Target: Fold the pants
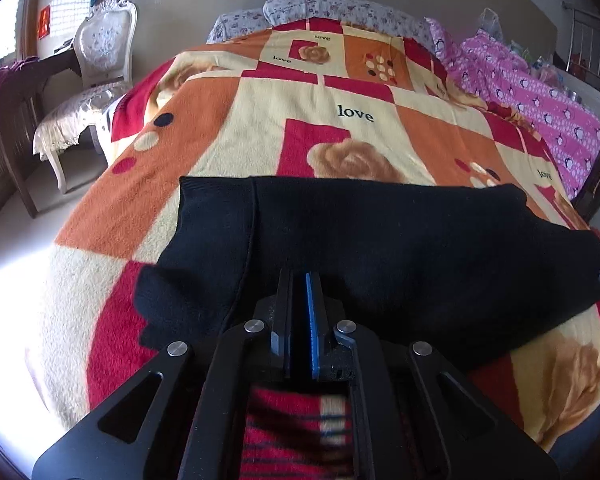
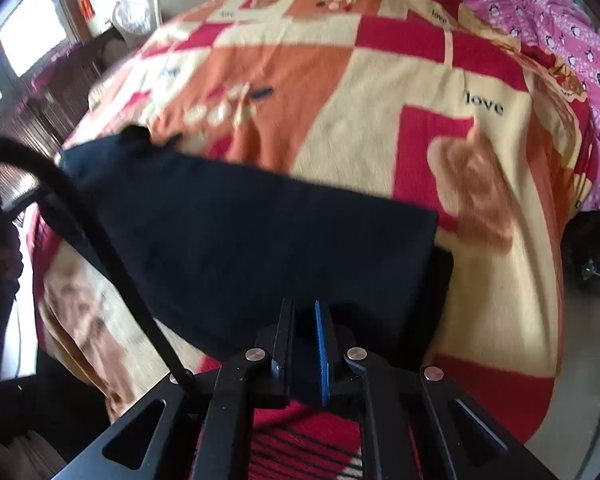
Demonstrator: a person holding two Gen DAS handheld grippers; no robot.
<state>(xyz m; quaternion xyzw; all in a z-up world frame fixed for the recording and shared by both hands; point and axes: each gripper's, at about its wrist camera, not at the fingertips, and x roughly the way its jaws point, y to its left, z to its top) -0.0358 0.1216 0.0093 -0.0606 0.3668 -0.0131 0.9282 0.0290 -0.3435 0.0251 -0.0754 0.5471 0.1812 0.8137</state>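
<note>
Black pants (image 1: 380, 248) lie folded in a wide band across the near end of the bed, on a red, orange and cream blanket (image 1: 260, 120). My left gripper (image 1: 299, 276) is shut on the near edge of the pants, left of their middle, with dark cloth between its fingers. In the right wrist view the pants (image 2: 240, 240) stretch away to the left. My right gripper (image 2: 304, 303) is shut on their near edge close to the right end, where a lower layer sticks out. A blue part of the right gripper shows at the edge of the left wrist view.
A white chair (image 1: 100, 60) and a dark wooden table stand left of the bed. A pink quilt (image 1: 540, 100) lies along the bed's right side. A black cable (image 2: 100, 240) arcs across the left of the right wrist view, by a person's hand (image 2: 2, 264).
</note>
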